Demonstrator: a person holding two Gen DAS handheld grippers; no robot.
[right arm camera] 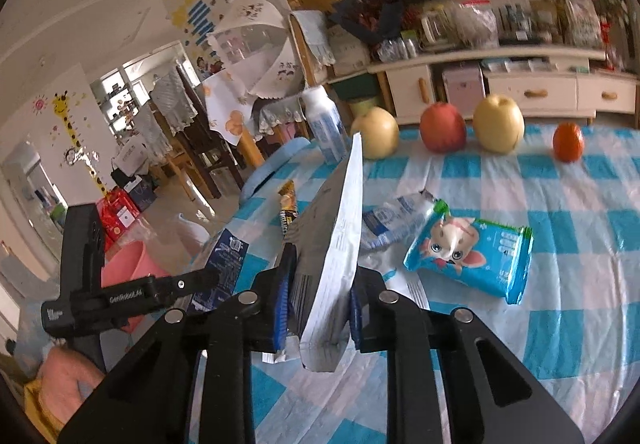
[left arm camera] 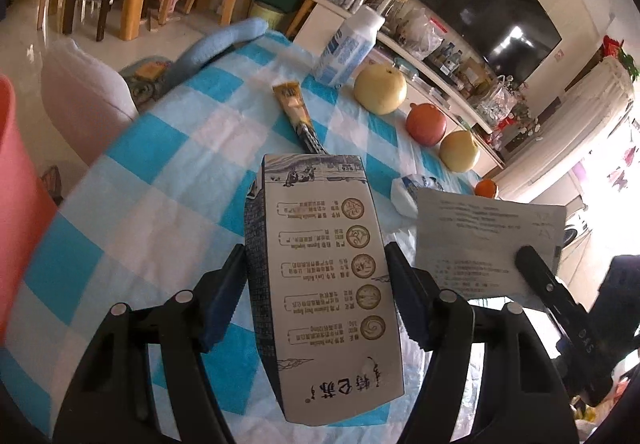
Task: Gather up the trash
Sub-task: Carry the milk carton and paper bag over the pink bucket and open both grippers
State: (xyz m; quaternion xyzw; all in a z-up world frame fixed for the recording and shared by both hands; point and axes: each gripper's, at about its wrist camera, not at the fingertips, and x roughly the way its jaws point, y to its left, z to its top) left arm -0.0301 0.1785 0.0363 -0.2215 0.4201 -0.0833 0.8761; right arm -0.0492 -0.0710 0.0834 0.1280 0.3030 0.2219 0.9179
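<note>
Yellow pears number two, one apple.

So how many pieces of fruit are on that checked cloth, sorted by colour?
Yellow: 2, one beside the white bottle, one further right
Red: 1
Orange: 1
Total: 4

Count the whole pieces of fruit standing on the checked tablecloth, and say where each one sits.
4, in a row along the table's far edge: a yellow pear beside the white bottle, a red apple, another yellow pear, then a small orange. More may be hidden.
</note>
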